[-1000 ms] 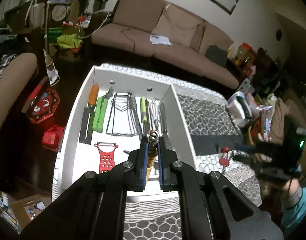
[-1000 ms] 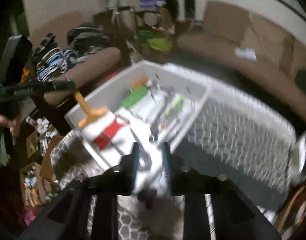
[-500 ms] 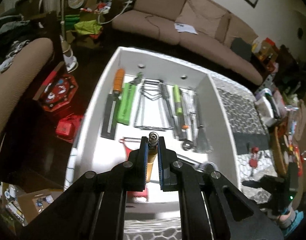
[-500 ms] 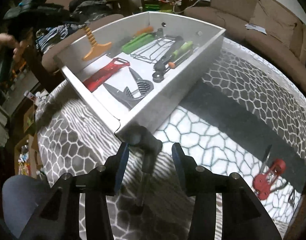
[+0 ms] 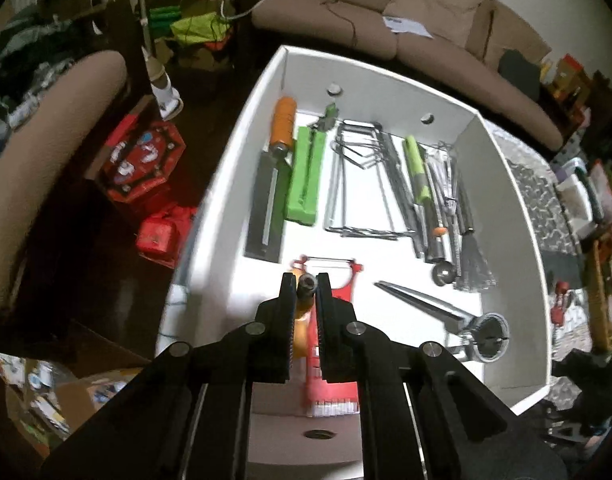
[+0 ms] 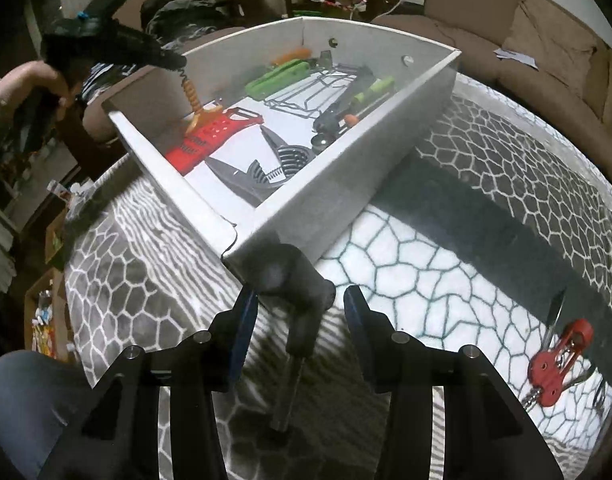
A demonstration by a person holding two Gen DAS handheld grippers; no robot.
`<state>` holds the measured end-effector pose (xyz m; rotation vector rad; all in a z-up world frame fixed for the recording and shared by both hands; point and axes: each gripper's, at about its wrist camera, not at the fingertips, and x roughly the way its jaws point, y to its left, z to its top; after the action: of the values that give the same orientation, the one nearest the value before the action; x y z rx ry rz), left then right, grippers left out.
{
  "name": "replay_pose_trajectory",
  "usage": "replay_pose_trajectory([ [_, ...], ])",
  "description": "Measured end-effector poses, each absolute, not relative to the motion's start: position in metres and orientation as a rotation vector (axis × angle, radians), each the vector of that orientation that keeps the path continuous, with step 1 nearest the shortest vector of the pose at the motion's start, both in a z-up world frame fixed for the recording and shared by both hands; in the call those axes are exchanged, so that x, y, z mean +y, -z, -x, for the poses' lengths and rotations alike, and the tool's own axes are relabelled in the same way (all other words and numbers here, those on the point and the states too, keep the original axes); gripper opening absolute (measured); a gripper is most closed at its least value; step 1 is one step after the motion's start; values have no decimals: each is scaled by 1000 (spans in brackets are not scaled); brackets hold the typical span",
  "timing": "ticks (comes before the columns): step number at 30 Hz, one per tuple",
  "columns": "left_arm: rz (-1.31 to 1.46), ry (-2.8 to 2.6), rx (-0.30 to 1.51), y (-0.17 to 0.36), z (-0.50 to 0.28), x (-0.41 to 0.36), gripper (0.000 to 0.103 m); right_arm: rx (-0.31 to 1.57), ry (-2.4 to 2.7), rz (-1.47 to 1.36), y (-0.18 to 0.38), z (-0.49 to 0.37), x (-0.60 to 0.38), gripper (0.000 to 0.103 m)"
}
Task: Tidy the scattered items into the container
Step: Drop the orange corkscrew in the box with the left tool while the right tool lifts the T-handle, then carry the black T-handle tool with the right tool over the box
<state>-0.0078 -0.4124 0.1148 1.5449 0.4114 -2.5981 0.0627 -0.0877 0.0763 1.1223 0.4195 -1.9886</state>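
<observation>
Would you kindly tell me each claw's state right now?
Left claw: opening slightly, orange corkscrew still between its pads.
Right claw: open around a dark-handled tool.

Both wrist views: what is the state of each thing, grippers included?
left gripper: shut on the orange corkscrew by its spiral.
orange corkscrew: held, hanging handle-down over the white box.
right gripper: open around the grey tool, not pressing it.
grey tool: lying on the cloth outside the box.
red corkscrew: lying on the cloth outside the box.
</observation>
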Motion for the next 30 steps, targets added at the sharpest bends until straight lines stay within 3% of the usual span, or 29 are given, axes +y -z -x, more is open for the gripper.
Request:
replay_pose_trajectory([
  [6, -1521, 2597, 355, -117, 10, -395, 13, 367, 1991, -1112, -78, -62, -83, 46],
  [11, -1433, 2612, 437, -141, 3, -409, 45, 342, 2000, -1111, -73, -63, -81, 46],
  [13, -1364, 2622, 436, -158, -7, -417, 49, 329, 2003, -1112, -71, -63, -80, 46],
  [21, -1339, 2674, 456, -181, -32, -419, 50, 255, 2016, -1114, -68, -61, -74, 46],
  [30, -1396, 2915, 495, -174, -67, -329, 51, 210, 2031, -1095, -62, -61, -68, 48],
])
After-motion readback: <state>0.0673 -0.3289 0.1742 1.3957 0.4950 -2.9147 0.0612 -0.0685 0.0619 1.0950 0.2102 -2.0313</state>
